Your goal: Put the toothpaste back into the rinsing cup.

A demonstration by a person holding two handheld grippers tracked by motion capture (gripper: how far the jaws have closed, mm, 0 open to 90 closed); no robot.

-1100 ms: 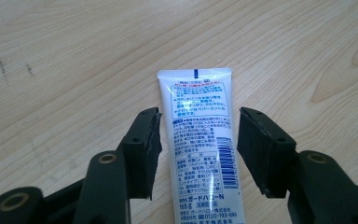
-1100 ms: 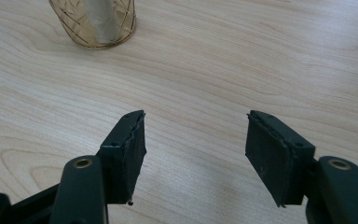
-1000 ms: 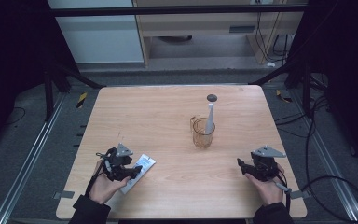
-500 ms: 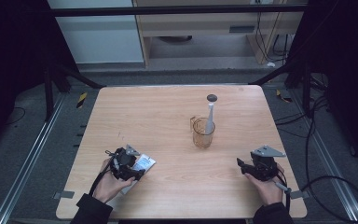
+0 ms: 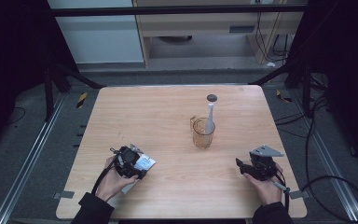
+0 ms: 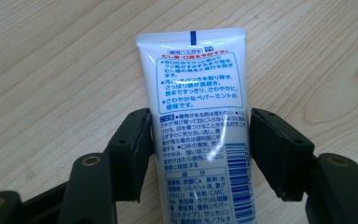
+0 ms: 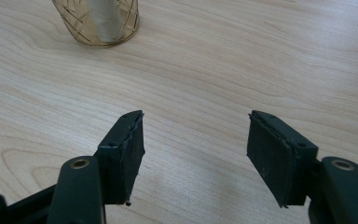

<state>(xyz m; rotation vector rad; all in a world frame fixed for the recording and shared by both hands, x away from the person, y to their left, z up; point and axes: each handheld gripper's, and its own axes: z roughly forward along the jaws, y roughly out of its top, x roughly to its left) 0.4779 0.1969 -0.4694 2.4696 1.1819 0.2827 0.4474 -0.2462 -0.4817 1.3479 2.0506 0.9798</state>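
The tube (image 6: pixel 198 130), white with a blue crimp mark, red and blue print and a barcode, lay flat on the table (image 5: pixel 168 112) near its front left corner. The left gripper (image 6: pixel 198 140) straddled it, jaws just widened, pads apparently clear. The right gripper (image 7: pixel 196 140) stood spread, empty

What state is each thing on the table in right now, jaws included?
White printed toothpaste tube: lying flat on the wooden table, between the left gripper's jaws.
Left gripper: jaws have just been opening, pads not pressing the tube.
Right gripper: open, empty.
Amber glass cup: upright, holding a white toothbrush.
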